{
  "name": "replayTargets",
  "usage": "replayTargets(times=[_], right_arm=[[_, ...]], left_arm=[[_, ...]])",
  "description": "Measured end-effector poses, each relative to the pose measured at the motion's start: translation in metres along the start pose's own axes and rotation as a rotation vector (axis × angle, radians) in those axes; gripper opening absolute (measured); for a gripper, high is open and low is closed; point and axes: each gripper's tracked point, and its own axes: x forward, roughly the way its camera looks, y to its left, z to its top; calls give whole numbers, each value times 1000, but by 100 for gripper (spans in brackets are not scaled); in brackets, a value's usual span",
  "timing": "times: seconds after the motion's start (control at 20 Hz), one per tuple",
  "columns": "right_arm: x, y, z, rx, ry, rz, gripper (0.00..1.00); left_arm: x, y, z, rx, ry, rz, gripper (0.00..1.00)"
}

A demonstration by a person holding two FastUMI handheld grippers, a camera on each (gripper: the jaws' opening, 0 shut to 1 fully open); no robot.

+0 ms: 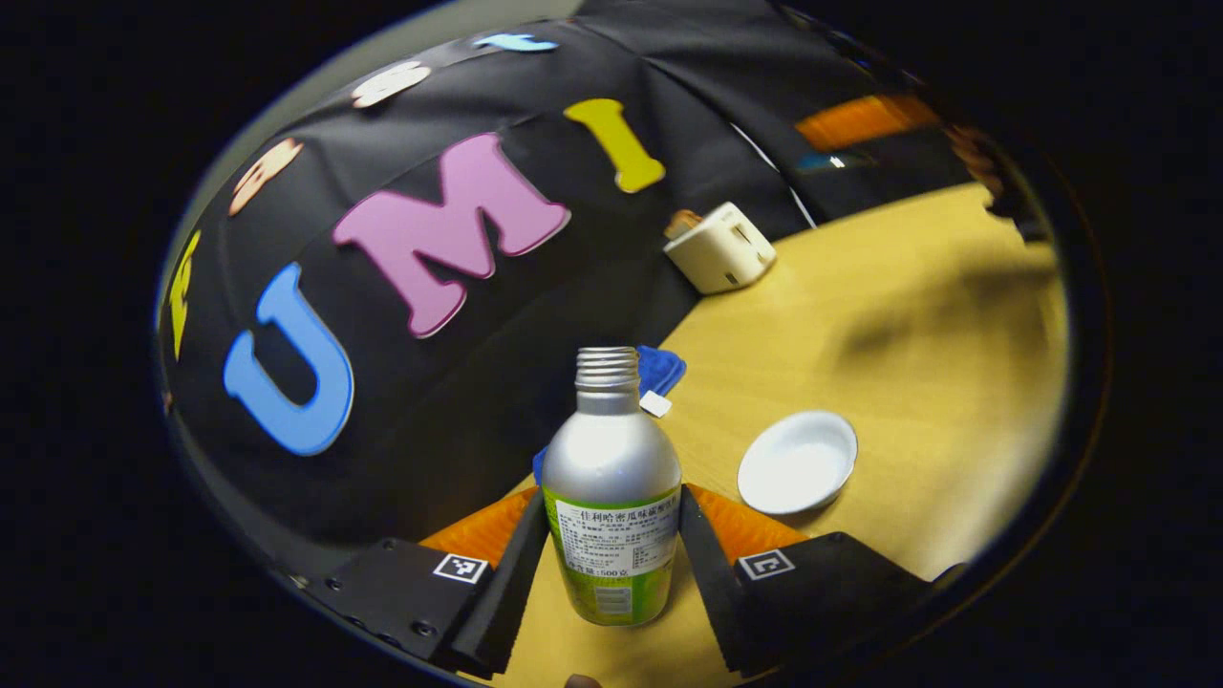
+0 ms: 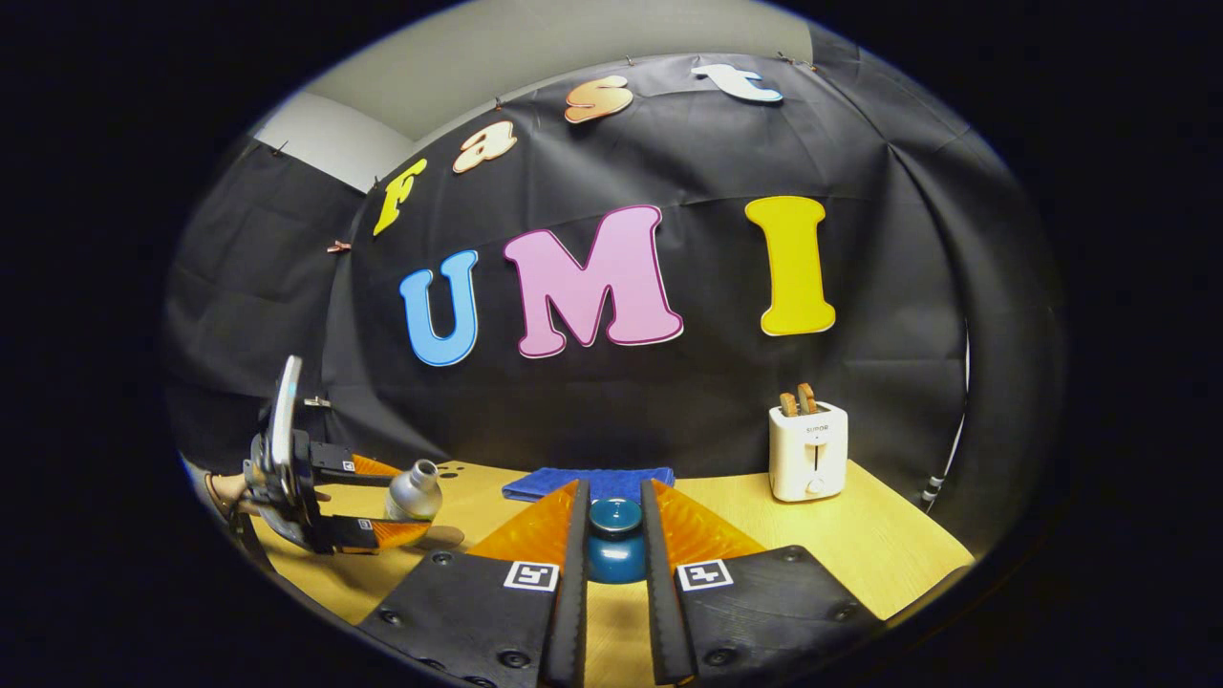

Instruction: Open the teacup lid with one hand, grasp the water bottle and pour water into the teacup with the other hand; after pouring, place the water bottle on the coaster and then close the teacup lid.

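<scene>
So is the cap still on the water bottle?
No, the water bottle shows bare neck threads and no cap in the left gripper view.

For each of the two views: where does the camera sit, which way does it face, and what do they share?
Left gripper view: rides the left tool, facing the bottle between its fingers, white dish beyond.
Right gripper view: rides the right tool, facing the blue teacup lid; the left tool shows farther off.
Shared: bottle, toaster, blue cloth.

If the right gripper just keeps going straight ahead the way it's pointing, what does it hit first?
The teacup lid, already sitting between the right gripper's jaws. Past that, the blue cloth at the table's far edge looks next, though depth is hard to judge.
</scene>
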Motion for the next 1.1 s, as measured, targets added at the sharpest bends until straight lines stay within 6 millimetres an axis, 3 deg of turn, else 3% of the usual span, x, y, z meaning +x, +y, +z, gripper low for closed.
replayTargets(times=[0.3,0.6,0.75,1.1], right_arm=[[2,3,-3,-2,7,6,30],[1,5,-1,-9,2,10,30],[2,5,-3,-7,5,7,30],[3,6,-4,-5,11,10,30]], left_arm=[[-2,20,8,-483,-95,119,80],[-15,11,19,-551,-82,227,80],[4,15,0,-586,-72,243,80],[10,12,-7,-595,-64,250,81]])
